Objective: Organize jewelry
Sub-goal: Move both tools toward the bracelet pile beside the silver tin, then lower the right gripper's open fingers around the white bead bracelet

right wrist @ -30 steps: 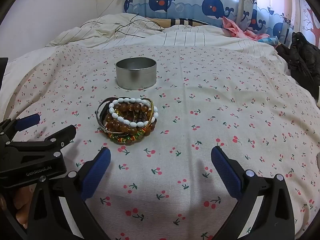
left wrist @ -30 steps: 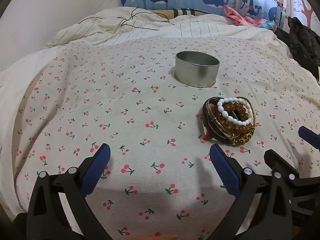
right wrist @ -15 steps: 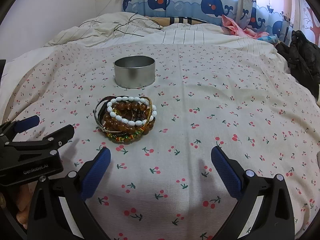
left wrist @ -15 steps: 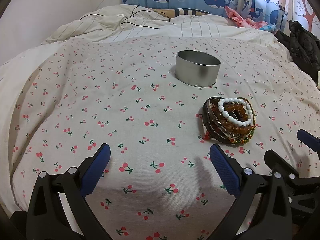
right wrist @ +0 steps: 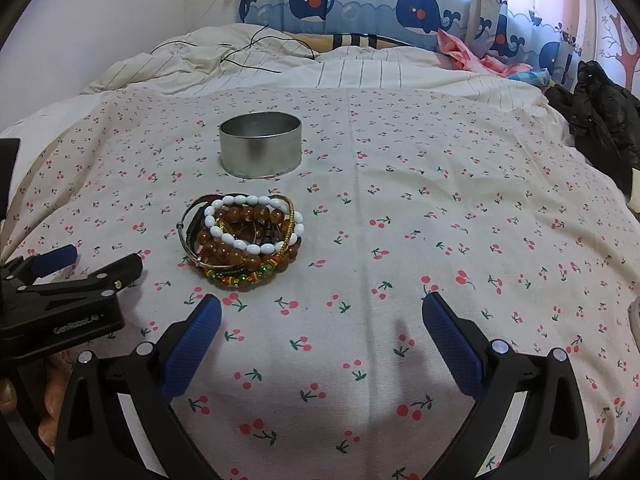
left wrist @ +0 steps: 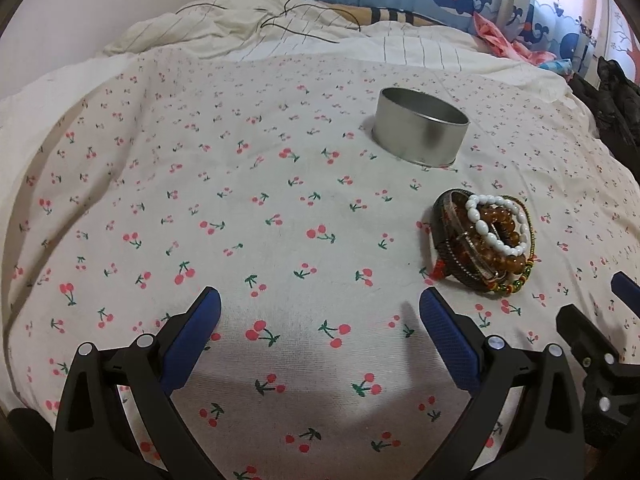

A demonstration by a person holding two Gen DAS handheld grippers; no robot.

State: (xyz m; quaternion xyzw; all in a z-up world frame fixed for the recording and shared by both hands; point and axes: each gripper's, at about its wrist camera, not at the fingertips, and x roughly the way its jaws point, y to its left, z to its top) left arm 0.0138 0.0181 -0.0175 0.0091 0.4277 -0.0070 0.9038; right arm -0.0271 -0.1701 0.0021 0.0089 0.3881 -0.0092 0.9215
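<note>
A pile of bracelets (left wrist: 484,242) lies on the cherry-print bedspread (left wrist: 240,208): white beads, amber beads, a dark bangle and coloured strands. It also shows in the right wrist view (right wrist: 244,238). A round silver tin (left wrist: 420,134), open on top, stands just behind the pile, and shows in the right wrist view (right wrist: 260,150). My left gripper (left wrist: 320,320) is open and empty, with the pile ahead to its right. My right gripper (right wrist: 322,320) is open and empty, with the pile ahead to its left.
A rumpled striped duvet (right wrist: 280,64) with a black cable (right wrist: 256,54) lies at the back. Dark clothing (right wrist: 600,112) sits at the right edge of the bed. Whale-print curtains (right wrist: 360,0) hang behind.
Both grippers have drifted slightly, so the view shifts a little. The bracelets and tin have not moved. Both grippers stay open.
</note>
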